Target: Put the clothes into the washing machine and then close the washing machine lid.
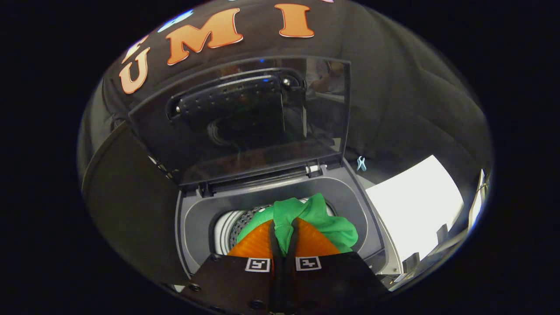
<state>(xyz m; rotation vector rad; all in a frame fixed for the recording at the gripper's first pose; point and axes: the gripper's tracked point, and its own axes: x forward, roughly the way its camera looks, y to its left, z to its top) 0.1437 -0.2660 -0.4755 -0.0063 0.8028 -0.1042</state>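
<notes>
You are holding the gripper [283, 236] right over the mouth of the washing machine [194, 223], and its two fingers are clamping a fold of the green garment [321, 218] between them, both pressing on the cloth. The rest of that garment is bunching up just ahead of the fingers and spilling to their right, hanging above the drum [229, 225], whose ribbed, perforated wall is showing to the left of the cloth. The garment is sitting inside the ring of the washer's grey opening, not yet down in the drum as far as the view is telling.

Behind the opening, the washing machine lid [245, 118] is standing raised on its hinge at the far edge of the machine, tilting back toward the booth wall, its dark glass reflecting the scene. To the right of the machine, a white surface [415, 205] is lying beside it, and a small pale blue clip-like item [361, 163] is resting near the lid's right hinge corner.
</notes>
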